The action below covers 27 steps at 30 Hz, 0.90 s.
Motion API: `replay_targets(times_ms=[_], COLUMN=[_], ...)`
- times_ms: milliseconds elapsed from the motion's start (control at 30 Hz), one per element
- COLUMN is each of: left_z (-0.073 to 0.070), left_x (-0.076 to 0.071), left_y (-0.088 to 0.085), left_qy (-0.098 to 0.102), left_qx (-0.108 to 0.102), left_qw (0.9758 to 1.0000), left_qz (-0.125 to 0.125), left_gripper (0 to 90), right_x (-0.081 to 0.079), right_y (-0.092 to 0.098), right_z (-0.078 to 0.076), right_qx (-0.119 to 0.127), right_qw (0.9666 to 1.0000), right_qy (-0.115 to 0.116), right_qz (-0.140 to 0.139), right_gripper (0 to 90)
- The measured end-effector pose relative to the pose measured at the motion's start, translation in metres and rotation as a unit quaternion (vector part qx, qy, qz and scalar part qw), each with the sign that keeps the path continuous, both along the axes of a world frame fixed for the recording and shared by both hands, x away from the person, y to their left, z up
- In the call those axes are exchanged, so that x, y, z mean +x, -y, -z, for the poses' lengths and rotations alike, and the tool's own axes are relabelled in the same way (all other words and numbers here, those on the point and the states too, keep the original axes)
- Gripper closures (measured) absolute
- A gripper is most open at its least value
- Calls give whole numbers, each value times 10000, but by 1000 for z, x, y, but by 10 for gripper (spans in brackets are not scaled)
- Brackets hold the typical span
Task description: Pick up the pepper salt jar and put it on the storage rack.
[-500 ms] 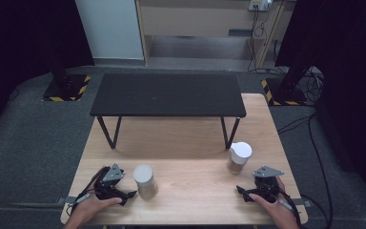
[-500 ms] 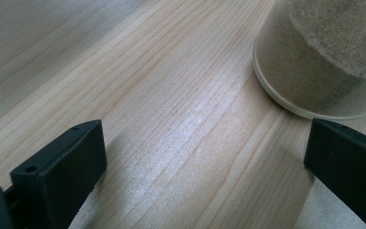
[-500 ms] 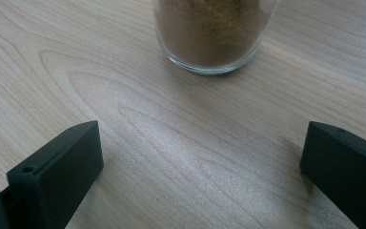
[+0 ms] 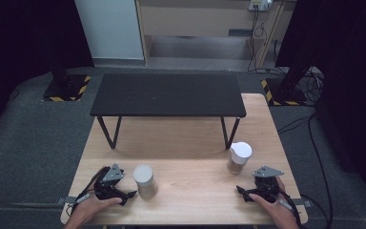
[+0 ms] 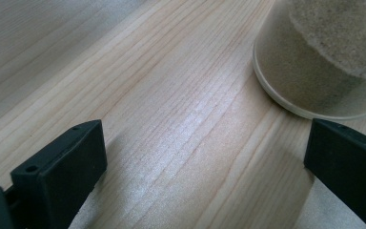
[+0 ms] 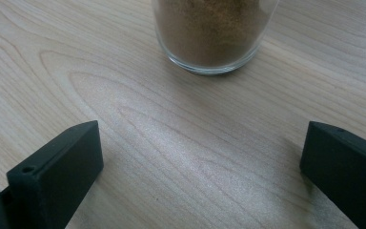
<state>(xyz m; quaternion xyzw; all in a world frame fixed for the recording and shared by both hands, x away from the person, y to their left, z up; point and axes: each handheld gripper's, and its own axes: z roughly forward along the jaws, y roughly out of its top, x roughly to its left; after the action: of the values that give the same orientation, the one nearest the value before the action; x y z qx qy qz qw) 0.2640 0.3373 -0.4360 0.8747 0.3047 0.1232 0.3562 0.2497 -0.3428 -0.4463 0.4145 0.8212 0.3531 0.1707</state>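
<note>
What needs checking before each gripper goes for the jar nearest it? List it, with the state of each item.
1. Left gripper jaws open, nothing between them: ok.
2. Right gripper jaws open, nothing between them: ok.
3. Grey-lidded jar upright on the wooden table, just right of the left gripper: ok.
4. White-lidded jar upright, apart from the right gripper: ok.
5. Both lids on: ok; screwed tight: cannot tell.
6. Black shelf top bare: ok.
</note>
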Motion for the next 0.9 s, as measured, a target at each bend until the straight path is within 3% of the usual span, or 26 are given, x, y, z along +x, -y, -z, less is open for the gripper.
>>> replay_targets(times_ms=[333, 900], left_z=[0, -10], left_x=[-1, -5], left_y=[-3, -1], left_qy=[21, 88], left_qx=[-40, -122], left_qw=[10000, 9987], left_qz=[79, 496], left_gripper=[13, 14], right_x=[0, 0], right_y=[0, 0], right_z=[0, 0], right_qx=[2, 1], right_qw=[10000, 10000], right_qy=[-2, 1], right_qz=[3, 1], right_gripper=[13, 13])
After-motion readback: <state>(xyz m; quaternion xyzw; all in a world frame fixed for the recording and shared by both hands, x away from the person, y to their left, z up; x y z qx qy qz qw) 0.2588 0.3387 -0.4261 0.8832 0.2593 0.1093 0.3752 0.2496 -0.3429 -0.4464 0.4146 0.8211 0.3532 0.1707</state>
